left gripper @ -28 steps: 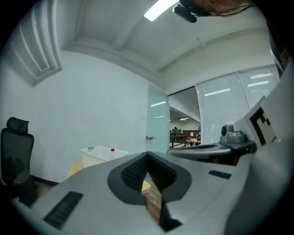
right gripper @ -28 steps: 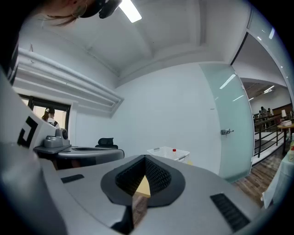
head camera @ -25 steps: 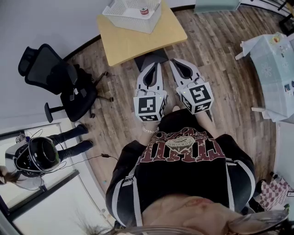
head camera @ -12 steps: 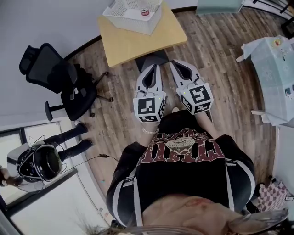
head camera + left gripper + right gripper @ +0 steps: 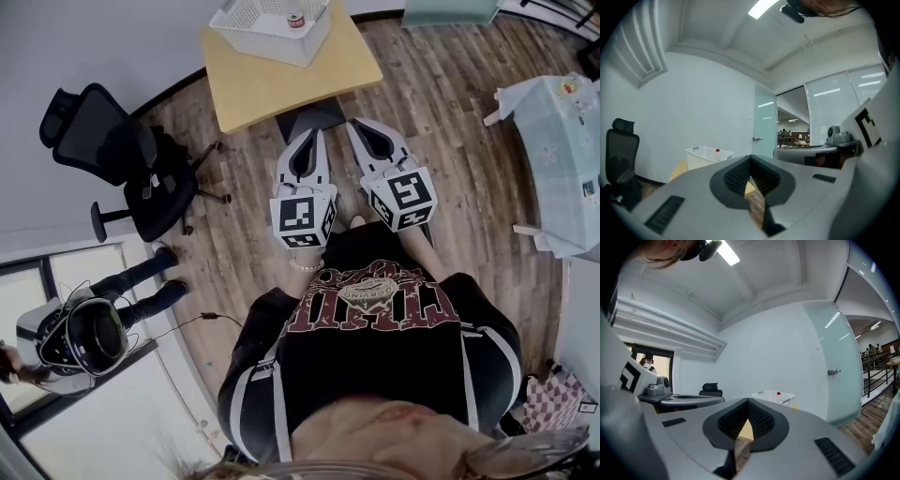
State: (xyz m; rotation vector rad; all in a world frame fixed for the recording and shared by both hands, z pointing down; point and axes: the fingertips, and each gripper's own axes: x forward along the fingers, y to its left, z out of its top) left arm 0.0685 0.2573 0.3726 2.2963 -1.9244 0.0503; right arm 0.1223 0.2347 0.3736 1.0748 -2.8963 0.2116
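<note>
Left gripper (image 5: 309, 139) and right gripper (image 5: 362, 127) are sitting side by side, held low just off the person's chest. Both are pointing forward, near level, each with jaws closed tip to tip on nothing, marker cubes toward the body. Just ahead of the tips a yellow table (image 5: 281, 89) is standing. At its far edge a white basket (image 5: 274, 42) is lying with its long axis crosswise to the grippers, a red-capped bottle (image 5: 294, 21) standing upright inside; office chair (image 5: 127, 164) off left.
</note>
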